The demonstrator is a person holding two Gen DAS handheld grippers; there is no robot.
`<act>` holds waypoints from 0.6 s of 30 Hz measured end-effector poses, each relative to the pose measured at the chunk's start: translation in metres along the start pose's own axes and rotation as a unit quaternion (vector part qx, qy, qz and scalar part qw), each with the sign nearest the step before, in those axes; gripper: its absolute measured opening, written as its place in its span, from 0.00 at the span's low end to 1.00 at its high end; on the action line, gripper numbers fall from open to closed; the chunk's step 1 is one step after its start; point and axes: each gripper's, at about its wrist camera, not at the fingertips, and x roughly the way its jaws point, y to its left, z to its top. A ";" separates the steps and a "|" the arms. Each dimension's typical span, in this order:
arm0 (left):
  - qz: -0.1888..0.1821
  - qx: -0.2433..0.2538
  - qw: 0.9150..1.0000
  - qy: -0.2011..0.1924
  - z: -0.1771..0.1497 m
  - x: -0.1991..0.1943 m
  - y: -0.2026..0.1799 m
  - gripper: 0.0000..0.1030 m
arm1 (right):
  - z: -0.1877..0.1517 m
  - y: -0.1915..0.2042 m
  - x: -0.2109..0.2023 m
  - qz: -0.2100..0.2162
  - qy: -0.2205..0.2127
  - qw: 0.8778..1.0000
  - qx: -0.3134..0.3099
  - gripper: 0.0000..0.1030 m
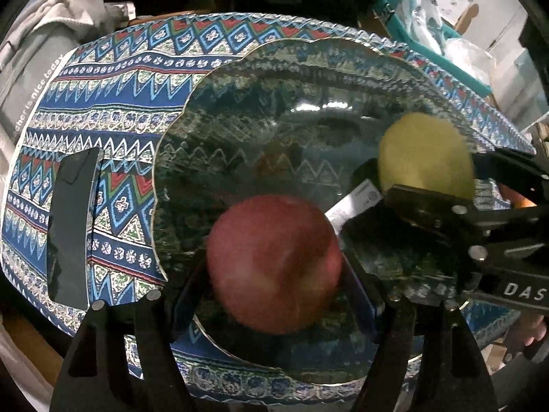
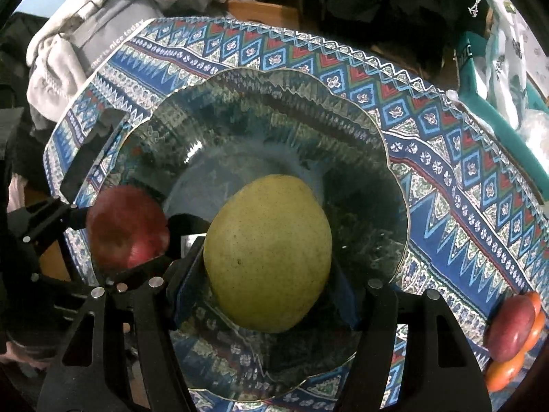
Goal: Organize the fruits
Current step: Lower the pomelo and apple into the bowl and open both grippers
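My left gripper is shut on a red apple and holds it over the near side of a clear glass plate with a scalloped rim. My right gripper is shut on a yellow-green pear over the same plate. In the left wrist view the pear and the right gripper are at the right. In the right wrist view the apple in the left gripper is at the left.
The plate rests on a blue patterned cloth. Another red apple and orange fruits lie at the cloth's right edge. A dark phone-like slab lies on the left. Grey clothing and a teal tray border the cloth.
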 end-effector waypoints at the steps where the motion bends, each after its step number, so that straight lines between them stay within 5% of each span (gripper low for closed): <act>1: 0.000 -0.001 1.000 -0.006 0.000 -0.003 -0.001 0.75 | 0.000 0.000 0.000 0.002 0.000 1.000 0.001 0.65; 6: 0.024 0.009 0.999 -0.040 0.004 -0.025 -0.004 0.76 | 0.000 -0.003 -0.012 0.028 -0.023 0.999 0.018 0.65; 11: 0.005 -0.004 0.999 -0.047 0.005 -0.037 0.002 0.76 | 0.005 -0.007 -0.032 0.034 -0.049 0.998 0.031 0.65; 18: 0.000 -0.001 0.997 -0.072 0.008 -0.062 -0.007 0.76 | 0.010 -0.012 -0.067 0.009 -0.085 0.995 0.052 0.65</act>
